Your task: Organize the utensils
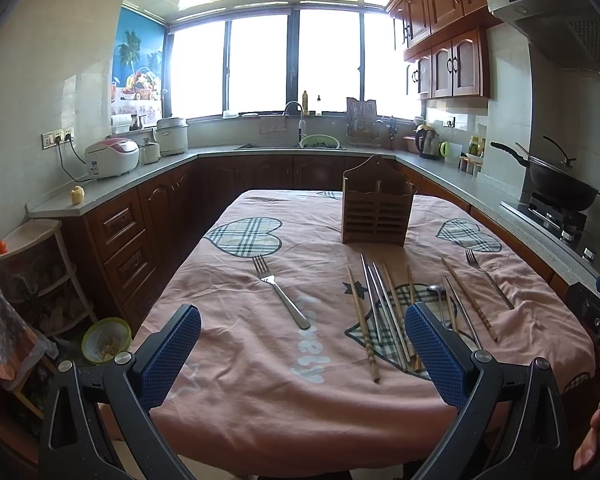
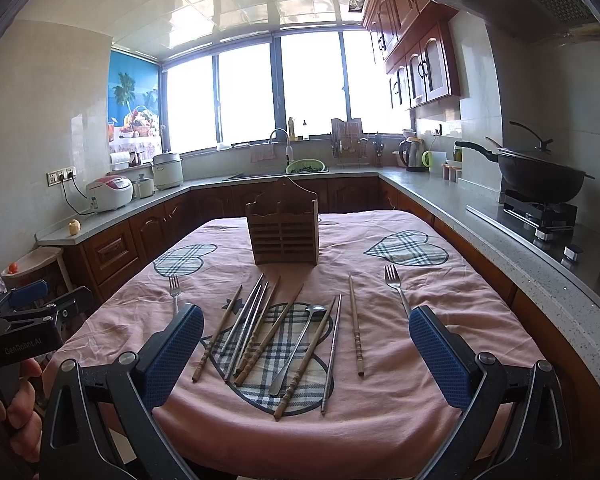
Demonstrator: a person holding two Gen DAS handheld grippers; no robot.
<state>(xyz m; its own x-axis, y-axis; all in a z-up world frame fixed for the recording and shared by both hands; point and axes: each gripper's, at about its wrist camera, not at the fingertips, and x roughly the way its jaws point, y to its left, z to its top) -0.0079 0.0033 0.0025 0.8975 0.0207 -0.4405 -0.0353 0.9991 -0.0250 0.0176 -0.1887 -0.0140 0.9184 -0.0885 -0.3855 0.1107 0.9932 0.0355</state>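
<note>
Right wrist view shows us tilting both grippers, the right gripper (image 2: 306,354) and left gripper (image 1: 302,354), slightly down, jaws wide and empty, over chopsticks (image 2: 260,332) on the desk (image 2: 400,412) before the wooden holder (image 2: 283,232).

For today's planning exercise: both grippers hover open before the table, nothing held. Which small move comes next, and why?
Probably lower the right gripper onto the chopsticks just ahead: the wooden holder looks empty, and every utensil lies loose on the cloth.
</note>
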